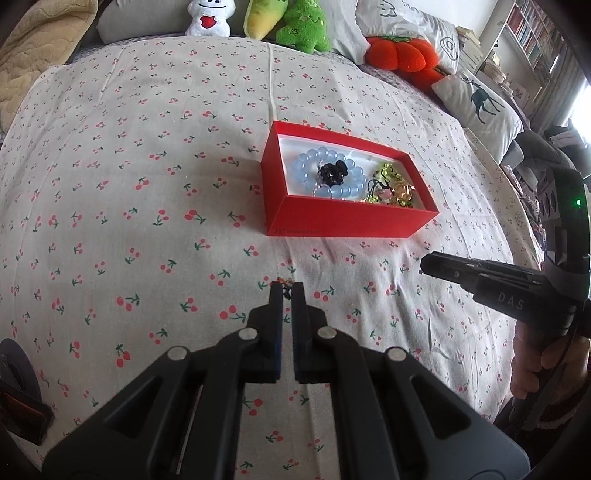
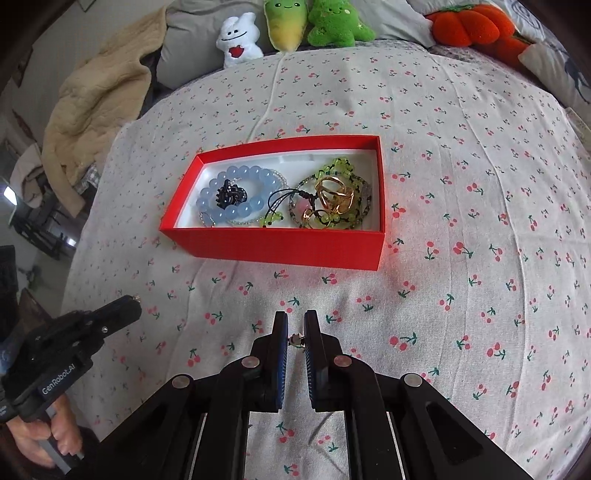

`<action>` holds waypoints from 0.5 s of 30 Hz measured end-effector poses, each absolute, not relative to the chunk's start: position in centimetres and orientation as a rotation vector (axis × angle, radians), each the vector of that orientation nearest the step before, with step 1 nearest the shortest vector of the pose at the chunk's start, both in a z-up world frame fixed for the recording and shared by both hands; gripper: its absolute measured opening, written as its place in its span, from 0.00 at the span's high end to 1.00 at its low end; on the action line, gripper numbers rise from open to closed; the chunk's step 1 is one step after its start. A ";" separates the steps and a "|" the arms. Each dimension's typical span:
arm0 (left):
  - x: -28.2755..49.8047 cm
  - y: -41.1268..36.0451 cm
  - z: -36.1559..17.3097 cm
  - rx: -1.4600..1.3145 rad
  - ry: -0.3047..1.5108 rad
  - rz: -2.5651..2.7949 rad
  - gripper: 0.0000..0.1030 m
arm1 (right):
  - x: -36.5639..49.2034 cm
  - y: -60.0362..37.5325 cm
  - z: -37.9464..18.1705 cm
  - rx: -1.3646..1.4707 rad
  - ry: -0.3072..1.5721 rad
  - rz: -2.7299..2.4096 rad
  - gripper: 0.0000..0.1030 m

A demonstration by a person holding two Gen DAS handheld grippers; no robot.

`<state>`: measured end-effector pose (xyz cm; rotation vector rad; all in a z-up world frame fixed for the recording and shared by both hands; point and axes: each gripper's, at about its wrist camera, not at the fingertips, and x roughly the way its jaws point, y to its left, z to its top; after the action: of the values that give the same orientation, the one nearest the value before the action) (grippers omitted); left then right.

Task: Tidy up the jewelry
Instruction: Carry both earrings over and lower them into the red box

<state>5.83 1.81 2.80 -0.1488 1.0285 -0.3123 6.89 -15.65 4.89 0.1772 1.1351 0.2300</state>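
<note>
An open red box (image 1: 343, 221) (image 2: 280, 245) sits on the cherry-print bedsheet. It holds a blue bead bracelet (image 1: 334, 171) (image 2: 236, 194) with a black ornament, a green bead bracelet (image 2: 341, 168) and gold rings (image 2: 334, 195). My left gripper (image 1: 287, 286) is shut on a small jewelry piece (image 1: 284, 283) at its tips, in front of the box. My right gripper (image 2: 295, 325) is shut on a small earring-like piece (image 2: 295, 339) between its pads, also in front of the box. Each gripper shows in the other's view, the right (image 1: 480, 277) and the left (image 2: 92, 325).
Plush toys (image 2: 288, 26) and pillows (image 1: 476, 103) line the far edge of the bed. A beige blanket (image 2: 99, 96) lies at the far left. A bookshelf (image 1: 532, 33) stands at the far right.
</note>
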 end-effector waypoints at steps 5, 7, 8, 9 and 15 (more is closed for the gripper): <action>7.1 1.3 4.3 -0.157 0.987 -0.333 0.95 | 7.8 -17.0 6.2 0.259 1.102 0.228 0.91; 7.7 0.8 4.8 -0.156 0.964 -0.346 0.95 | 8.2 -17.6 6.6 0.293 1.085 0.226 0.91; 8.0 0.6 5.1 -0.157 0.954 -0.354 0.95 | 8.4 -17.9 6.8 0.309 1.076 0.225 0.91; 8.4 0.3 5.2 -0.158 0.945 -0.360 0.95 | 8.7 -18.0 7.0 0.323 1.067 0.224 0.91; 10.6 -1.2 5.2 -0.171 0.911 -0.373 0.95 | 10.2 -18.2 7.4 0.378 1.015 0.241 0.91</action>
<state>10.64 -1.16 5.25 -0.1706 0.9105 -0.3733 10.24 -18.24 7.38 0.3783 1.0146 0.2412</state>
